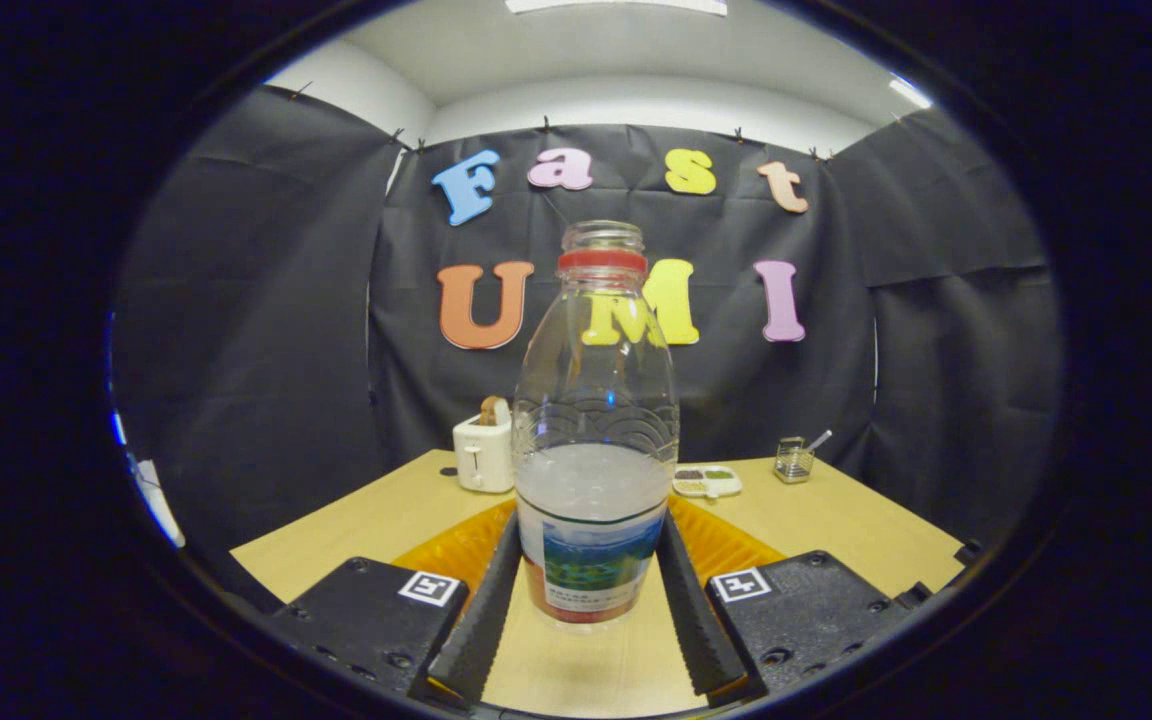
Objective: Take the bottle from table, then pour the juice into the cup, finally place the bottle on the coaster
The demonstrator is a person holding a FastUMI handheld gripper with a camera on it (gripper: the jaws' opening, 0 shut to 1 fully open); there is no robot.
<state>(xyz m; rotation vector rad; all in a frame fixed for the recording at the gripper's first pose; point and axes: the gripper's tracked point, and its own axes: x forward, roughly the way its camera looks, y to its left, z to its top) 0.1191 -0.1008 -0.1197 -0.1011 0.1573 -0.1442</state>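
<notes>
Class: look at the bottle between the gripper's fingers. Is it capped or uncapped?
Uncapped. The bottle stands upright with its threaded mouth bare above the red neck ring. The gripper has a finger against each side.

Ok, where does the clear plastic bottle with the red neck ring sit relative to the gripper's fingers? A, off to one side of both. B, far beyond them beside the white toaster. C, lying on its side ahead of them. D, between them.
D: the clear plastic bottle stands upright between the gripper fingers, which flank its labelled base.

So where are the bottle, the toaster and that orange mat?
bottle (594, 440): gripper view, clear body between the fingers.
toaster (483, 455): gripper view, white front face.
orange mat (726, 545): gripper view, ribbed part beside the bottle.
</notes>
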